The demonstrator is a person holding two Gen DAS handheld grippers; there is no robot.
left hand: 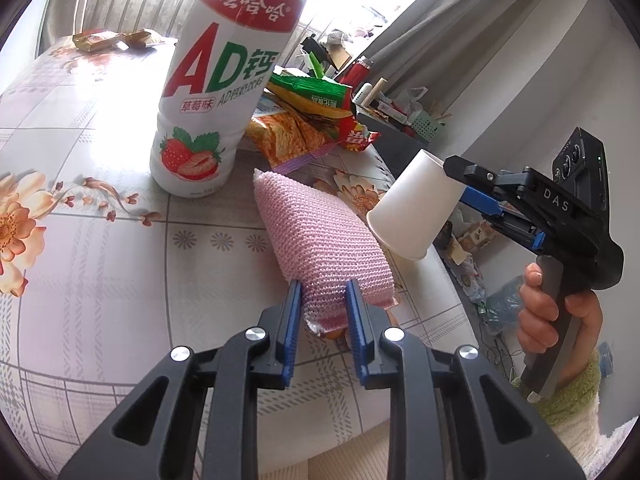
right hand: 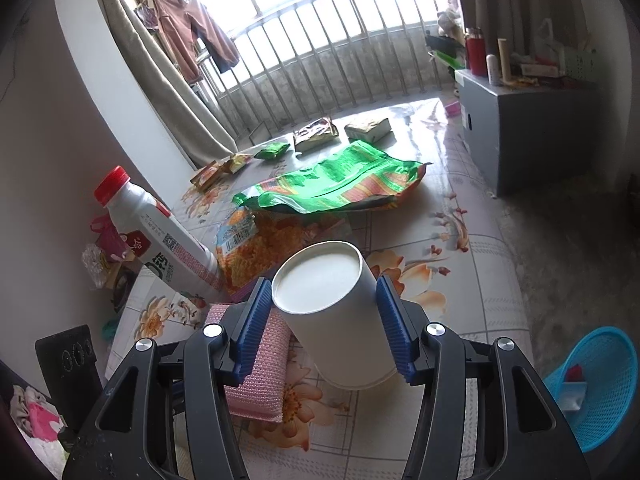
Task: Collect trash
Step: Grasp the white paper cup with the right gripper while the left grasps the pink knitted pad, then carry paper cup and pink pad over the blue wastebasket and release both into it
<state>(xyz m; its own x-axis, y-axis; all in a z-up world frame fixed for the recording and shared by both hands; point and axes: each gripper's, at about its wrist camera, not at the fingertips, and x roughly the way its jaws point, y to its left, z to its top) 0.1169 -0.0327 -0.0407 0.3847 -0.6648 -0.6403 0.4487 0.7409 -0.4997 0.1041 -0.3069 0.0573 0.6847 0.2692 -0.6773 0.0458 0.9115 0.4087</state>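
Note:
My left gripper (left hand: 323, 294) is shut on the near end of a pink knitted sponge (left hand: 316, 236), whose far end points at the bottle. My right gripper (right hand: 325, 294) is shut on a white paper cup (right hand: 334, 320), its blue pads pressing both sides and its base facing the camera. In the left wrist view the cup (left hand: 408, 208) hangs tilted over the table's right edge, held by the right gripper (left hand: 460, 186) in a person's hand (left hand: 548, 312). The sponge (right hand: 256, 372) lies just left of and below the cup.
A white strawberry-drink bottle (left hand: 224, 80) stands on the flowered tablecloth (left hand: 100, 260). Behind it lie an orange snack bag (right hand: 264, 248), a green snack bag (right hand: 340, 184) and several small wrappers (right hand: 316, 134). A blue basket (right hand: 600, 392) sits on the floor at the right. A grey cabinet (right hand: 528, 128) stands beyond.

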